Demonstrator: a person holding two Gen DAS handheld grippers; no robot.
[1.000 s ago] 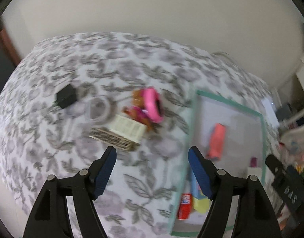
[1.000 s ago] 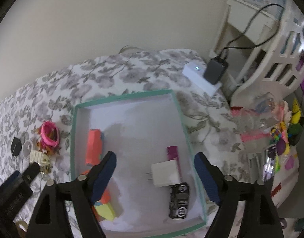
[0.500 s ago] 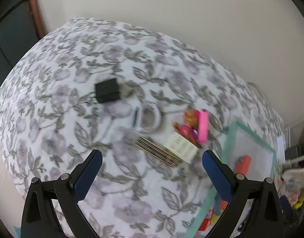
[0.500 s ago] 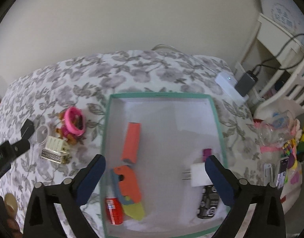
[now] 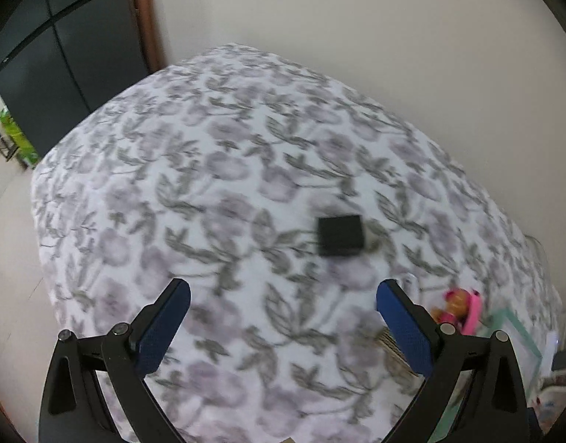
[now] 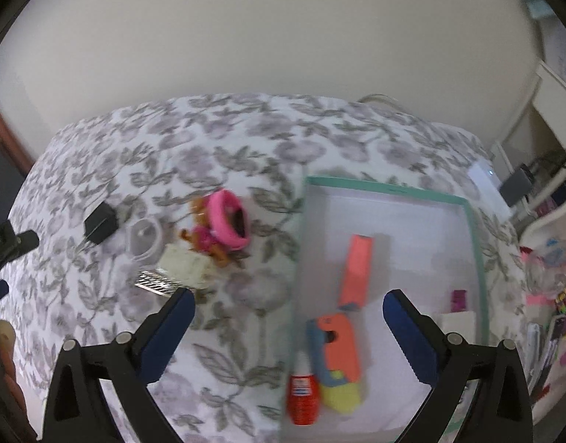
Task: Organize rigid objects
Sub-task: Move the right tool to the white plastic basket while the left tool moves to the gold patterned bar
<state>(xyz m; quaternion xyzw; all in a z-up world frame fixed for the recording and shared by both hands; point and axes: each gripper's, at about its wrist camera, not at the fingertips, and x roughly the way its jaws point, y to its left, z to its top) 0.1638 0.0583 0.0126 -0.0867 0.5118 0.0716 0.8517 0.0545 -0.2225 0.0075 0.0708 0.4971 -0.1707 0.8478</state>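
Left wrist view: the left gripper (image 5: 283, 304) hangs with its blue-padded jaws spread wide and nothing between them, above a bed covered in a grey floral cloth (image 5: 209, 184). A small black cube-shaped adapter (image 5: 340, 235) lies on the cloth ahead of the jaws, well apart from them. At the right edge, partly hidden behind the right finger, appear a pink ring with a brown toy figure (image 5: 463, 308), a strip of a patterned flat piece (image 5: 390, 341) and one corner of the teal-rimmed tray (image 5: 519, 328). A dark cabinet (image 5: 61, 55) stands beyond the bed on the left; this view alone shows it.

Right wrist view: the right gripper (image 6: 288, 306) is likewise spread wide and empty, held over the tray's left rim (image 6: 299, 258). Only here is the tray's inside visible: an orange block (image 6: 356, 269), an orange and blue case (image 6: 334, 347) over a yellow piece, a red-capped bottle (image 6: 301, 395), a small purple item (image 6: 459, 301) and a white adapter (image 6: 458, 326) partly behind the right finger. Left of the tray, on the cloth, lie the black adapter (image 6: 100, 221), a clear tape ring (image 6: 144, 240), a cream plug block (image 6: 183, 267) on the patterned piece, and the pink ring with the toy. The tip of the left gripper enters at the far left edge.
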